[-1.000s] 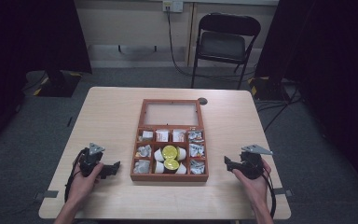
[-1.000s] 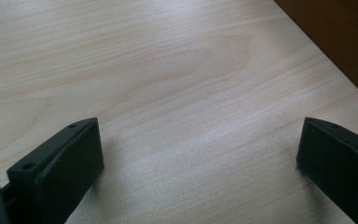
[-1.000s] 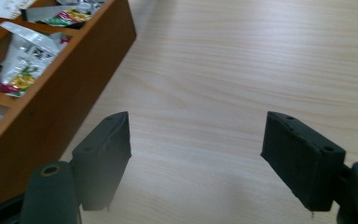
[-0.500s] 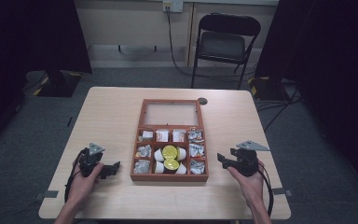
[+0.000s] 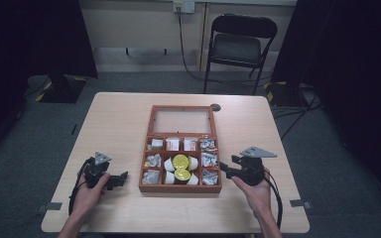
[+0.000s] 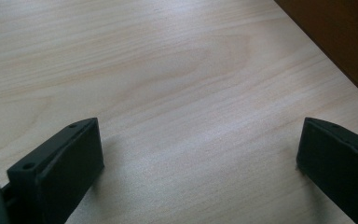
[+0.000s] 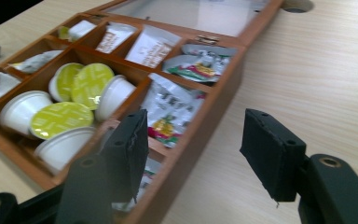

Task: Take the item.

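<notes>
**Right Hand-Held Gripper Closes In on the Open Sorting Box**

Dark curtains and a folding chair framed the far side of the room, and a pale wooden desk stood in front of them. At the middle of the desk lay a wooden box with its glass lid thrown back flat toward twelve o'clock, presumably so that every compartment could be reached from above. The centre compartment held white pods with yellow-green foil tops, lying on their sides, while the compartments around them held sachets and small packets, sorted by kind.

The right hand-held gripper sat at three o'clock of the box, just beside its right wall, pointing toward nine o'clock at the sachet compartments. Its jaws had just been closing, yet in the right gripper view they stood partly apart with nothing between them; one pad hung over the box's near corner and the other over bare desk. That narrowed gap looked suited to pinching a thin sachet rather than a broad pod.

The left hand-held gripper rested at nine o'clock of the box, near it but apart, with its jaws wide open and empty over bare wood, as the left gripper view showed. It seemed parked there, ready to steady the box or to receive something.
</notes>
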Motion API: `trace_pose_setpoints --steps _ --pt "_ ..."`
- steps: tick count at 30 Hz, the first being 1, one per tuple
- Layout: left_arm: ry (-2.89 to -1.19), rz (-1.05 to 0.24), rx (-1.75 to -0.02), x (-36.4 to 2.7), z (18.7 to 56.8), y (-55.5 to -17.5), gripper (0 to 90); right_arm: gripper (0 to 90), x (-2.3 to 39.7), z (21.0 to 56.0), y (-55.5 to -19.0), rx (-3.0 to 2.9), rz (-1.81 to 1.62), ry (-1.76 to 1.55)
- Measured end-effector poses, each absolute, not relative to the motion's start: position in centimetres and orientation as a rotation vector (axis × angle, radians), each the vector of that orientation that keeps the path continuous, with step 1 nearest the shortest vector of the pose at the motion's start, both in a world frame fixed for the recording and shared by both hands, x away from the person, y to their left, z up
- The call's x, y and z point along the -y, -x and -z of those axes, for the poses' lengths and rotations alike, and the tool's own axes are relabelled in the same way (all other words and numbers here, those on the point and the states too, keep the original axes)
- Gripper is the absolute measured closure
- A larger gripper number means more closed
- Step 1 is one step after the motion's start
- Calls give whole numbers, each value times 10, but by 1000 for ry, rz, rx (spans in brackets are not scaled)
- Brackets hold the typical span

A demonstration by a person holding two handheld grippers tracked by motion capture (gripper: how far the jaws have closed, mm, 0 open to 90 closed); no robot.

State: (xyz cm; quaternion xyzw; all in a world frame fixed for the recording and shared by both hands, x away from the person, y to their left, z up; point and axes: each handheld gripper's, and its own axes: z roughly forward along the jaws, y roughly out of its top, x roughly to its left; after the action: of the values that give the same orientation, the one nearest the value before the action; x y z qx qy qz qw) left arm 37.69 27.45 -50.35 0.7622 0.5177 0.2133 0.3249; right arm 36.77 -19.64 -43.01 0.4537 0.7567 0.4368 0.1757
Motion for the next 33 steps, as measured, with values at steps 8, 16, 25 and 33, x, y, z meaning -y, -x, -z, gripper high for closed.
trace_pose_setpoints --steps 8,16,25,33 --pt "-1998 -559 -1358 -275 504 -377 0 428 172 427 -371 -2221 -1277 -1228" --pt "-1998 -559 -1358 -275 504 -377 0 420 142 425 -371 -2315 -1304 -1142" --pt "-1998 -559 -1358 -275 504 -377 0 415 116 432 -375 -2401 -1286 -1111" --pt "-1998 -559 -1358 -275 504 -377 0 408 97 437 -377 -2458 -1264 -1073"
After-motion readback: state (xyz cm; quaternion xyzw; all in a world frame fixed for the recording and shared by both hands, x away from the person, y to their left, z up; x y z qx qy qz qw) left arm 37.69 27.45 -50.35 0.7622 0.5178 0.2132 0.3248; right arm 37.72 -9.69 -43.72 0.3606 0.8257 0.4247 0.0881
